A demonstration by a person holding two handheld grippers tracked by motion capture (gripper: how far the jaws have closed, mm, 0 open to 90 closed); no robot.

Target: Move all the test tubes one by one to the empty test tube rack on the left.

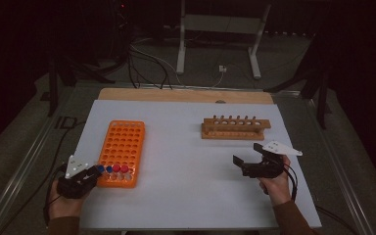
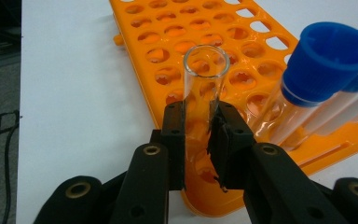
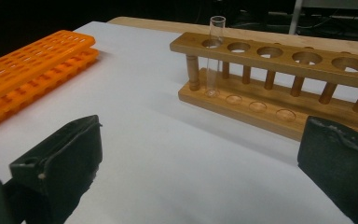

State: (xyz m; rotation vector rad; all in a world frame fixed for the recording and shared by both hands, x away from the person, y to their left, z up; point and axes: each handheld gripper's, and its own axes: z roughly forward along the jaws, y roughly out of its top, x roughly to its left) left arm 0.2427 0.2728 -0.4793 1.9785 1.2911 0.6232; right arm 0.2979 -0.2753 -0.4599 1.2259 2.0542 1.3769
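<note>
Standing upright in the near corner of the orange plastic tube rack (image 2: 242, 60), the clear, uncapped glass test tube (image 2: 204, 88) is clamped by the left hand-held gripper (image 2: 200, 135); farther off, the right hand-held gripper (image 3: 200, 163) is held wide open and empty over the white counter (image 3: 168, 154), facing the wooden rack (image 3: 279, 70).

We note a wooden test tube rack (image 1: 235, 128) far right on the white table (image 1: 186, 171), one clear uncapped tube (image 3: 214, 56) upright in its end hole. Behind the table: tangled floor cables (image 1: 147, 63) and a white metal stand (image 1: 220, 34).
</note>
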